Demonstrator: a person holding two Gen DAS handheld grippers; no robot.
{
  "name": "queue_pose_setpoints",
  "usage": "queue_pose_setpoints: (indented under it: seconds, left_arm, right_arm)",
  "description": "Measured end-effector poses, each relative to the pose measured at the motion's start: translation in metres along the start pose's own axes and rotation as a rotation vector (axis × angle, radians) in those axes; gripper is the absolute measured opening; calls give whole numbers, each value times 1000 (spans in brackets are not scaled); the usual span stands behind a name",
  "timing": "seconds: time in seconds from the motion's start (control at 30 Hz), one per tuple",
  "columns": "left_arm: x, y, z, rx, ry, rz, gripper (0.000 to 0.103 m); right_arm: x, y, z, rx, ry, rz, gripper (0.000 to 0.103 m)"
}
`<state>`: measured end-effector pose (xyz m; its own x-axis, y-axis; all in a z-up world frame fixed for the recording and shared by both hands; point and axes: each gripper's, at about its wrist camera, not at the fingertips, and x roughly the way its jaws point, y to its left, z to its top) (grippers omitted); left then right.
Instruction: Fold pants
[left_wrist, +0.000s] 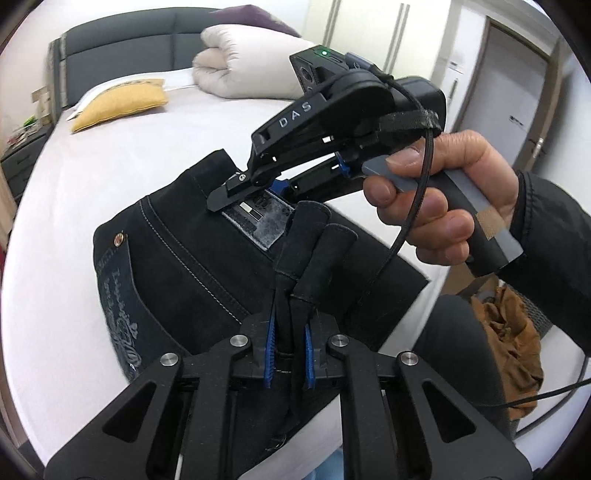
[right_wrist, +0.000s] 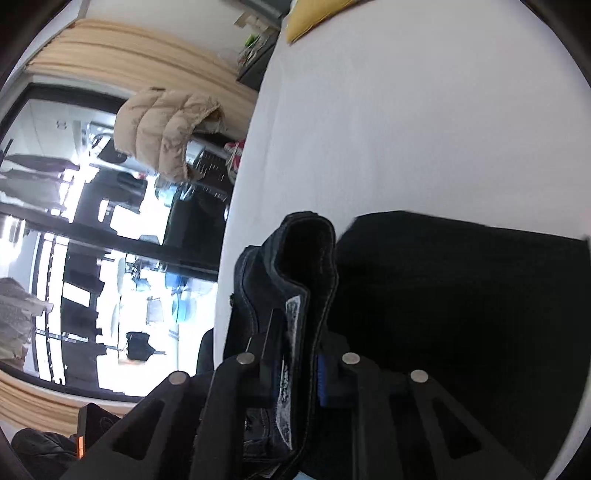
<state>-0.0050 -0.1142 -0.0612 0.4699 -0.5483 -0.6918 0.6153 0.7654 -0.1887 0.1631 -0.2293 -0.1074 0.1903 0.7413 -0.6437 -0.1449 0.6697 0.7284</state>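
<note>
Dark denim pants (left_wrist: 177, 266) lie partly folded on a white bed (left_wrist: 110, 177), with stitched seams, a rivet and a grey waist label showing. My left gripper (left_wrist: 290, 354) is shut on a bunched fold of the pants' waistband, which sticks up between its fingers. My right gripper (left_wrist: 236, 192), held in a hand, is shut on the waistband edge beside the label. In the right wrist view the right gripper (right_wrist: 295, 369) clamps a thick fold of the pants (right_wrist: 461, 314), whose dark cloth spreads to the right.
A yellow pillow (left_wrist: 122, 103) and a rolled white duvet (left_wrist: 243, 66) lie at the head of the bed by a dark headboard (left_wrist: 122, 44). A nightstand (left_wrist: 22, 162) stands at left. A brown garment (left_wrist: 513, 339) lies by the bed's right edge. A window shows in the right wrist view.
</note>
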Motion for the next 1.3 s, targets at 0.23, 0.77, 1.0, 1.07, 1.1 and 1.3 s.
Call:
queue_pose_setpoints:
  seconds: [0.23,0.77,1.0,1.07,1.1,1.3]
  left_arm:
    - [33,-48,29,78,23,-81,10]
    - [128,-100,31,164,163,-88,11]
    - [108,-80,29,45,187,-202,20]
    - [87,-66,25,-15,178,-220,21]
    - [79,-59,24,-39,171,-227,21]
    - [57,4,18,-174,115,-131,21]
  right_arm:
    - [-51,-55,-11,83,-87,-29,16]
    - [-66,-143,-24,166,-150,-46,15]
    - [-79,-155,-36,216,-197,-22,27]
    - [-94,-147,-40,202,-229,-104,28]
    - [-104,-144,-43,201,-241,-161,30]
    - [-126,-96,-62,115,-273,-160,30]
